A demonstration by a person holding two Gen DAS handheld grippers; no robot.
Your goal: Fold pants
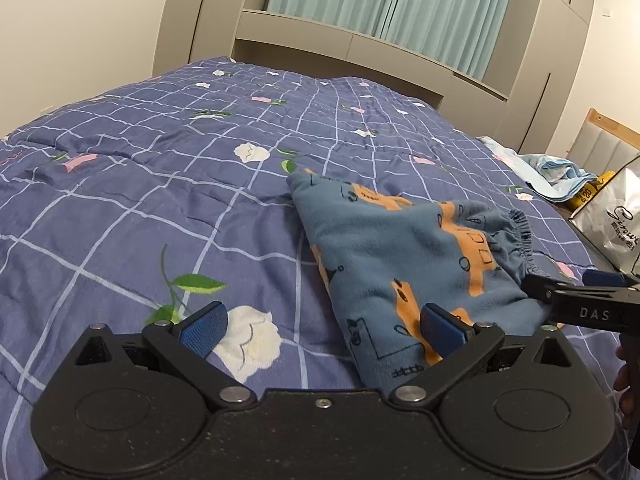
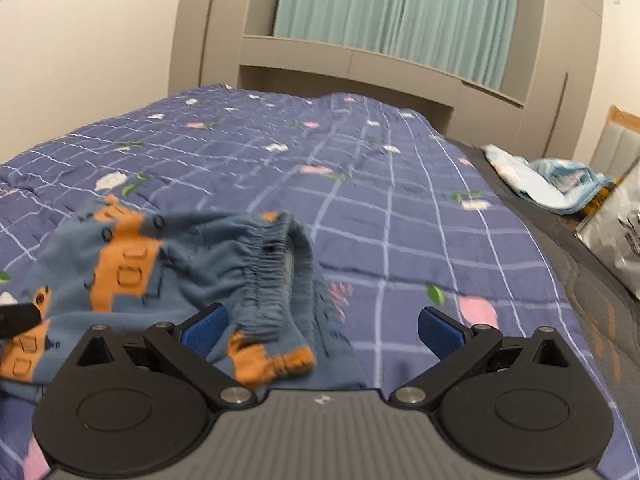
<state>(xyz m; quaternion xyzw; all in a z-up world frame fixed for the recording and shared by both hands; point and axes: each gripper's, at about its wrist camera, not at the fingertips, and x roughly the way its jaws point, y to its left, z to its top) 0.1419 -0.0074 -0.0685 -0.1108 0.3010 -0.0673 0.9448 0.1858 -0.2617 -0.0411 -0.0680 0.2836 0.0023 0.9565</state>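
Observation:
Small blue pants [image 1: 404,264] with orange vehicle prints lie folded on the purple checked quilt [image 1: 160,200]. The elastic waistband [image 1: 520,236] is at their right side. My left gripper [image 1: 320,328] is open and empty, low over the pants' near left edge. My right gripper [image 1: 560,286] shows at the right, beside the waistband. In the right wrist view the pants [image 2: 160,264] lie at the left, the waistband [image 2: 268,272] bunched between the open jaws. My right gripper [image 2: 320,328] is open and holds nothing. The left gripper's tip [image 2: 18,314] shows at the left edge.
The quilt [image 2: 400,220] covers the bed up to a grey headboard cabinet [image 1: 360,48] with teal curtains behind. At the right edge are a pile of light blue cloth [image 1: 556,176] and a white plastic bag [image 1: 612,220].

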